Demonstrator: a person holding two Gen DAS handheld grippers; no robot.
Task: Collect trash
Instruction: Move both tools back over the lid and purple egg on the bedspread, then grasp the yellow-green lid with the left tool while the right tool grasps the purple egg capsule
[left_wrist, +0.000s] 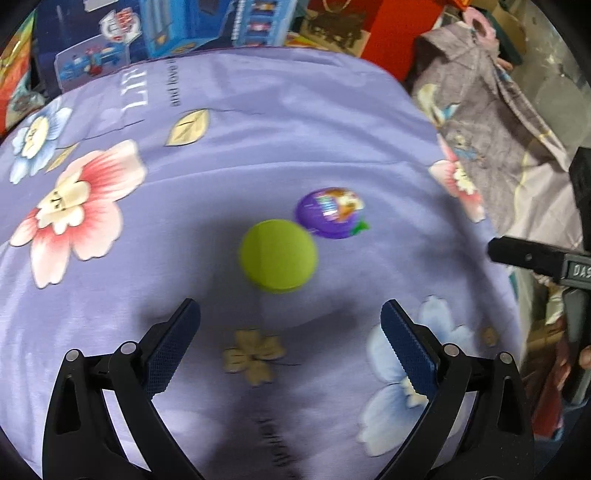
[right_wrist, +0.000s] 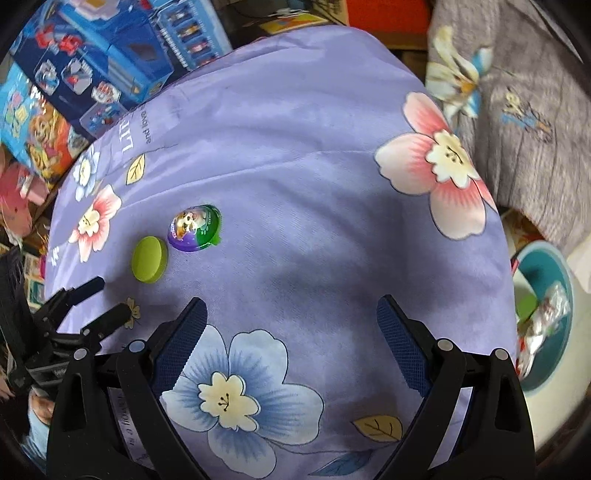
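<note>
Above the flowered purple cloth (left_wrist: 258, 122) the left gripper (left_wrist: 290, 319) hangs with jaws spread wide and empty — the green cap (left_wrist: 277, 254) lies just ahead of them, touching the purple egg-shaped wrapper (left_wrist: 330, 212). The right gripper (right_wrist: 291, 319) is likewise wide and holds nothing. The cap looks light, stiff and smooth, likely to skid on cloth — best pinched across its rim. The teal bin (right_wrist: 554, 273) sits off the cloth's edge.
</note>
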